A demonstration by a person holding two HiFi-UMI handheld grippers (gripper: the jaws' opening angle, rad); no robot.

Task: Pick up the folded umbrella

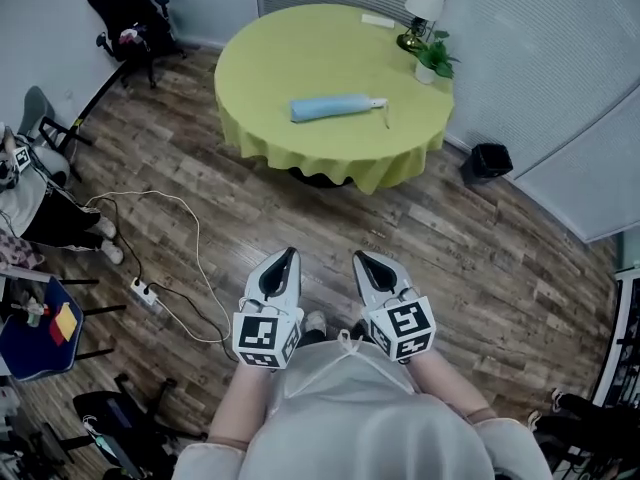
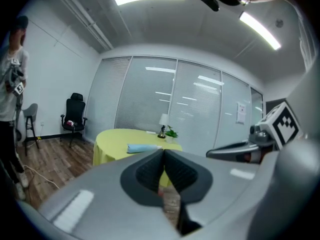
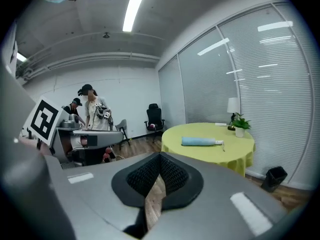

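Observation:
The folded umbrella (image 1: 335, 107) is light blue with a white handle and lies on a round table under a yellow-green cloth (image 1: 290, 58), far ahead of me. It also shows in the left gripper view as the umbrella (image 2: 142, 147) and in the right gripper view as the umbrella (image 3: 200, 142). My left gripper (image 1: 290, 254) and right gripper (image 1: 358, 257) are side by side over the wooden floor, well short of the table. Both point towards it. The jaws of the left gripper (image 2: 163, 152) and right gripper (image 3: 160, 156) meet at the tips with nothing between them.
A lamp (image 1: 425, 8) and a potted plant (image 1: 435, 56) stand at the table's far right edge. A black bin (image 1: 488, 160) sits right of the table. A power strip with white cable (image 1: 145, 290) lies on the floor at left. A seated person (image 1: 30, 208) and an office chair (image 1: 125, 13) are at left.

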